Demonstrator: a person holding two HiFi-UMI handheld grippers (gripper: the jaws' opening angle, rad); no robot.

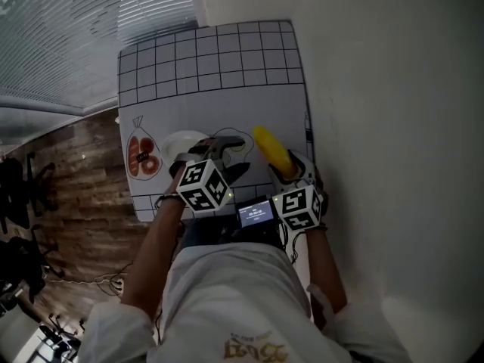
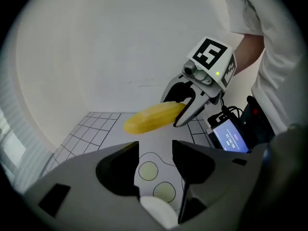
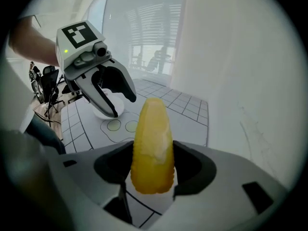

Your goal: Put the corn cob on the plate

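- Right now the corn cob (image 3: pixel 152 148) sits lengthwise between the jaws of my right gripper (image 3: pixel 153 163); the jaws stand wide but are closed on its thick end, and the tip points away, clear above the gridded mat (image 1: pixel 212 59).
- The plate (image 1: pixel 181 141) lies on the mat to the left of the cob; my left gripper (image 2: pixel 155 153) hangs right over it, jaws apart with nothing between them.
- I judge the lift done and the carry across in hand; I would pull the left gripper aside first, since it blocks the way down.
- I would bring the cob over the middle of the plate and tilt it nearer level; coming in nose-down, the tip would likely land first and skid.
- I would open only once the cob rests on the plate; it is round and tapered, so dropped from above it may well roll off the rim.
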